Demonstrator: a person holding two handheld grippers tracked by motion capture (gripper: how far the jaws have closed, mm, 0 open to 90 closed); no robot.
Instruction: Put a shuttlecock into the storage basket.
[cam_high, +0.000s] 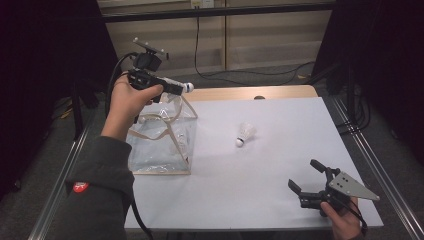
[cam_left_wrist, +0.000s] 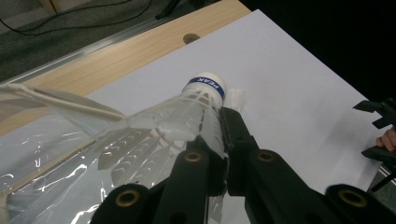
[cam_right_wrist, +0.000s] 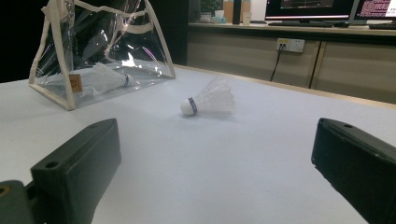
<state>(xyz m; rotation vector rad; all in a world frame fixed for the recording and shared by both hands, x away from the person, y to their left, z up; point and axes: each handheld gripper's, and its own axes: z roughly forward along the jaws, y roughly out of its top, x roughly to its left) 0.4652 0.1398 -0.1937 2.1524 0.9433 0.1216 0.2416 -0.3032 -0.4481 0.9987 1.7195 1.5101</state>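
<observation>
Right now my left gripper (cam_left_wrist: 212, 140) is clamped on a shuttlecock (cam_left_wrist: 187, 109), held above the clear bag (cam_high: 160, 145). I'd lower it, skirt first, through the bag's mouth before releasing. My right gripper (cam_high: 306, 176) rests agape near the loose shuttlecock (cam_right_wrist: 208, 100).

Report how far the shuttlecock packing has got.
Done: one shuttlecock inside already lies in the clear bag. In hand: the left gripper is shut on a second shuttlecock, raised above the bag's opening. Left: the third shuttlecock lies on the white table; the right gripper rests open nearby.
</observation>
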